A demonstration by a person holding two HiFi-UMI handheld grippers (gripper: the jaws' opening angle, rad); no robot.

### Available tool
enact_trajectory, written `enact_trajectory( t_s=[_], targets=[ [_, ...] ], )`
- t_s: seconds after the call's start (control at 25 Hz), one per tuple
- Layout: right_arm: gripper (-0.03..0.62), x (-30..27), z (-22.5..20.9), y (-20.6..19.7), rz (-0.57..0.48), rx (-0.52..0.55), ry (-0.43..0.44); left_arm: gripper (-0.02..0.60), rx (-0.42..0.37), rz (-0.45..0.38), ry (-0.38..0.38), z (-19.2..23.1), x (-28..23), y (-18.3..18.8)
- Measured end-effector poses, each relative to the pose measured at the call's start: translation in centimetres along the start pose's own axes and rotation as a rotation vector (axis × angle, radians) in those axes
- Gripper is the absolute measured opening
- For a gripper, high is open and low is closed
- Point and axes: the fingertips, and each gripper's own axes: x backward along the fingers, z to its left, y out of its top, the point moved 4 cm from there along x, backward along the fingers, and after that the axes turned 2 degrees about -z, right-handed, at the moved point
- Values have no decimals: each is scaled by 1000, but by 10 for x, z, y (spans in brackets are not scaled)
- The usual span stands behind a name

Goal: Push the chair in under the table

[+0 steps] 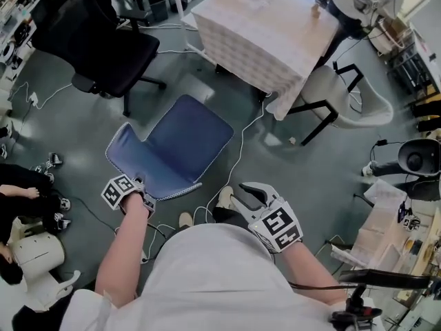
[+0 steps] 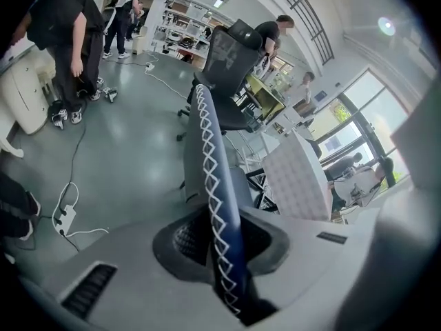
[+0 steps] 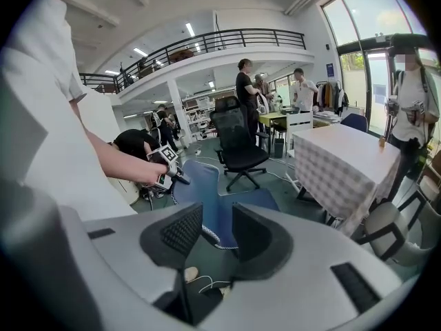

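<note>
A blue chair (image 1: pixel 182 143) with white stitched edging stands on the grey floor, just short of the checked-cloth table (image 1: pixel 265 29). My left gripper (image 1: pixel 141 188) is shut on the top edge of its backrest. In the left gripper view that backrest edge (image 2: pixel 210 157) runs up between the pads of the left gripper (image 2: pixel 220 236), with the table (image 2: pixel 296 178) beyond. My right gripper (image 1: pixel 241 195) is open and holds nothing, near the chair's right rear corner. In the right gripper view the right gripper (image 3: pixel 217 229) frames the chair (image 3: pixel 207 198), apart from it, and the table (image 3: pixel 344 154) is at the right.
A black office chair (image 1: pixel 96 40) stands at the far left. A white chair (image 1: pixel 344 95) sits at the table's right side. Cables (image 1: pixel 241 150) trail over the floor by the blue chair. People stand at the left, and cluttered benches line the right edge.
</note>
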Motion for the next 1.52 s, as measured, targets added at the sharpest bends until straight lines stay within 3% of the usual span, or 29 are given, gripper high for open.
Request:
enact_trajectory(
  t_s=[0.28,0.68,1.52],
  targets=[
    [143,9,-42,-2,1,-21,5,69,26,-4,-21,-62,-32,2],
    [143,28,-92,-18,-8,-104,-58,71,92,-11,-40,-148,-81,9],
    [143,61,-145,-57,-7,-266,-159,74,161,-20,-84,-304,-179,22]
  ],
)
